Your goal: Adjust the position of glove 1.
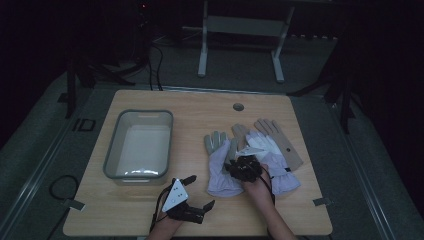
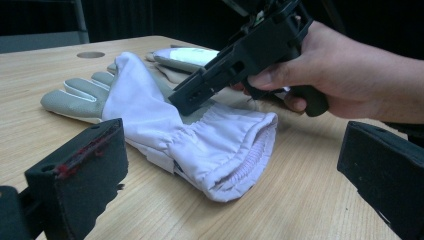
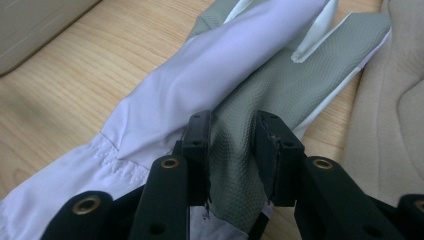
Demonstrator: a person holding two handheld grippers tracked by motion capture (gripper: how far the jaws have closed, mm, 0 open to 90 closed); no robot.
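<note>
You are at the very start of the job, as I read it: none of the gloves has gone into the grey plastic bin point(image 1: 138, 145), which stands empty with nothing but its pale floor showing. All the gloves lie to the right of the bin on the wooden table point(image 1: 200, 220).

The white-and-grey work glove point(image 1: 221, 165) nearest the bin lies with its cuff toward you and its grey fingers pointing away. Your right gripper point(image 3: 231, 150) is down on it, just right of the bin's near corner, with its jaws partly apart and a fold of the grey textured palm between them. The pads look close against the fabric on both sides, but I cannot tell whether they truly pinch it yet.

Farther from the bin, a second white-and-grey glove point(image 1: 272, 160) lies partly over a beige glove point(image 1: 282, 142).

Your left gripper point(image 1: 192, 192) rests just in front of the bin, its jaws wide apart and holding nothing; its own view looks across at the first glove's open cuff.

What is left is nearly everything: closing firmly on this glove, carrying it to the bin, and then doing the same for the others.
</note>
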